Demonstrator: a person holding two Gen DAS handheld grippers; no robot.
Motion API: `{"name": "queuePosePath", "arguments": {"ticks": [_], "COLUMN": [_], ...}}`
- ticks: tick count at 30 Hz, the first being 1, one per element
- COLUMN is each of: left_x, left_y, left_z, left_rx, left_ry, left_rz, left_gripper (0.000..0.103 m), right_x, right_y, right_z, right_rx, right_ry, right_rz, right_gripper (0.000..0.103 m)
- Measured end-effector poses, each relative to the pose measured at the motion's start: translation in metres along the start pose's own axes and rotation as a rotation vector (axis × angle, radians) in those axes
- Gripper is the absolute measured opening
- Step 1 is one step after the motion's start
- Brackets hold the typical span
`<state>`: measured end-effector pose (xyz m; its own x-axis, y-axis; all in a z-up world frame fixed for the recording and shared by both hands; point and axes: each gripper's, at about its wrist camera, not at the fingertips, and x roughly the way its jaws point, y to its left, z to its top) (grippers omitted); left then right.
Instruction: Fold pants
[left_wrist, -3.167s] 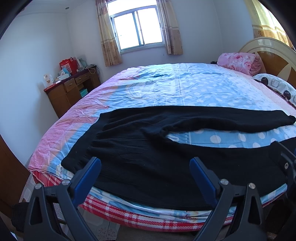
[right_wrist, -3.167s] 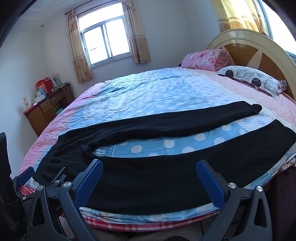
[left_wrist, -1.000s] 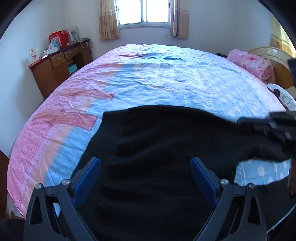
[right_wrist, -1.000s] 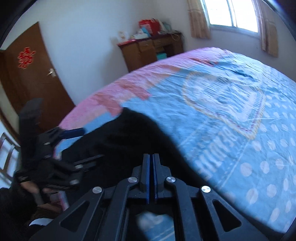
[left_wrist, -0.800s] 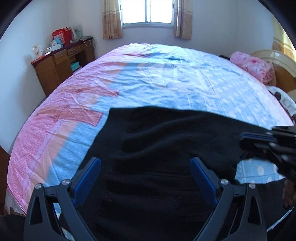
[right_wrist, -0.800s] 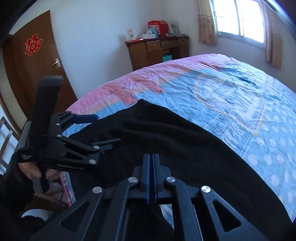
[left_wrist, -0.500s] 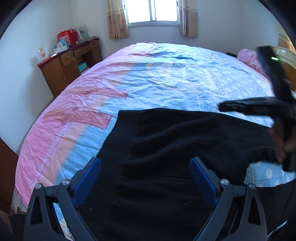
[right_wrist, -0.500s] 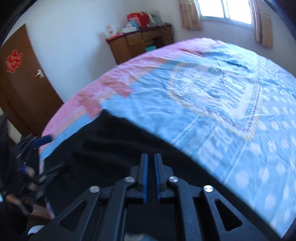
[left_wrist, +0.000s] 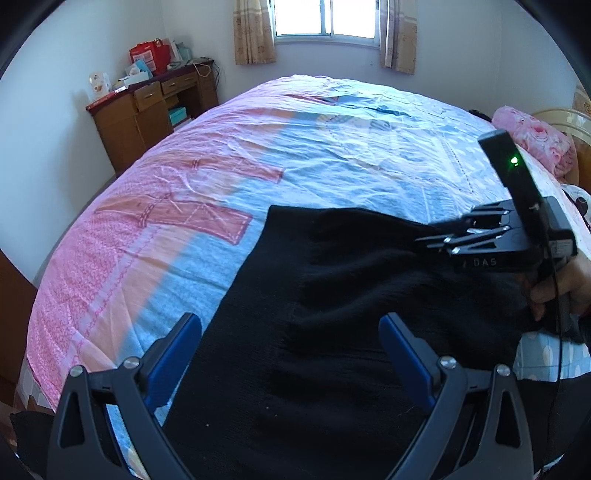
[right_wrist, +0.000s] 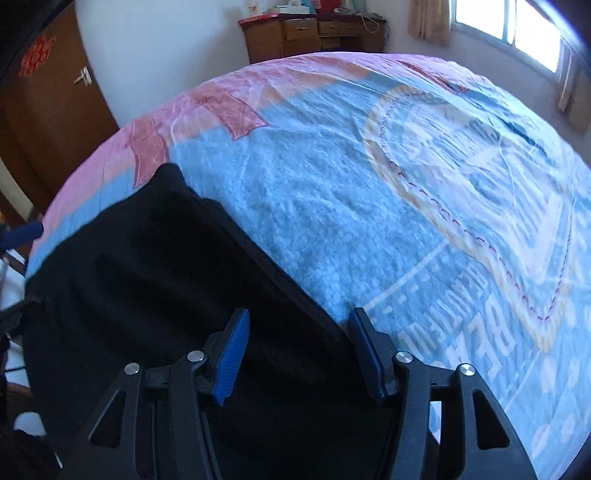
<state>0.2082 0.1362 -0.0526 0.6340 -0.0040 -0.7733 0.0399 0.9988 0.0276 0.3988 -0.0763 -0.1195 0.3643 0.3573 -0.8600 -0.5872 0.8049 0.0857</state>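
Note:
Black pants (left_wrist: 332, 314) lie on the bed's pink and blue cover (left_wrist: 332, 147), bunched in soft folds. My left gripper (left_wrist: 291, 347) hovers open above the fabric, nothing between its blue pads. In the same view a hand holds my right gripper (left_wrist: 424, 238) over the far edge of the cloth. In the right wrist view the right gripper (right_wrist: 301, 350) has its jaws opening. The pants' (right_wrist: 166, 277) edge runs beneath the gap, and neither pad presses on it.
A wooden desk (left_wrist: 147, 110) with boxes and a red bag stands against the back left wall. A window (left_wrist: 325, 18) is behind the bed. A pink quilt (left_wrist: 532, 140) lies by the headboard. A brown door (right_wrist: 48, 110) is at left.
The right gripper, shut a second ago, has parted its jaws and come down over the far edge of the pants. The left gripper drifted slightly and stayed open.

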Motion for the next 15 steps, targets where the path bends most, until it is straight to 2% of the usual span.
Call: {"name": "queuePosePath", "arguments": {"ticks": [1,2,5,9,15], "left_x": [-0.001,-0.004,-0.013,-0.026,-0.048], "left_y": [0.0,0.001,0.004,0.005,0.007], "left_z": [0.0,-0.001,-0.005,-0.013,-0.027], "left_rx": [0.001,-0.001,-0.015,-0.008,-0.008], "left_ry": [-0.004,-0.009,-0.02,-0.039,-0.067], "left_rz": [0.002,0.002,-0.029,-0.067,-0.172], "left_gripper": [0.099,0.099,0.099,0.099,0.099], "right_x": [-0.003,-0.005,-0.019,-0.059,-0.11], "right_y": [0.002,0.005,0.017,0.042,0.113], "right_z": [-0.001,-0.001,-0.003,-0.011,-0.047], "right_rx": [-0.003,-0.003,-0.024,-0.018,-0.121], "right_ry": [0.005,0.017,0.011,-0.097,-0.223], "right_rz": [0.021,0.029,0.004,0.033,0.044], "right_gripper": [0.01,0.005,0.005,0.005,0.005]}}
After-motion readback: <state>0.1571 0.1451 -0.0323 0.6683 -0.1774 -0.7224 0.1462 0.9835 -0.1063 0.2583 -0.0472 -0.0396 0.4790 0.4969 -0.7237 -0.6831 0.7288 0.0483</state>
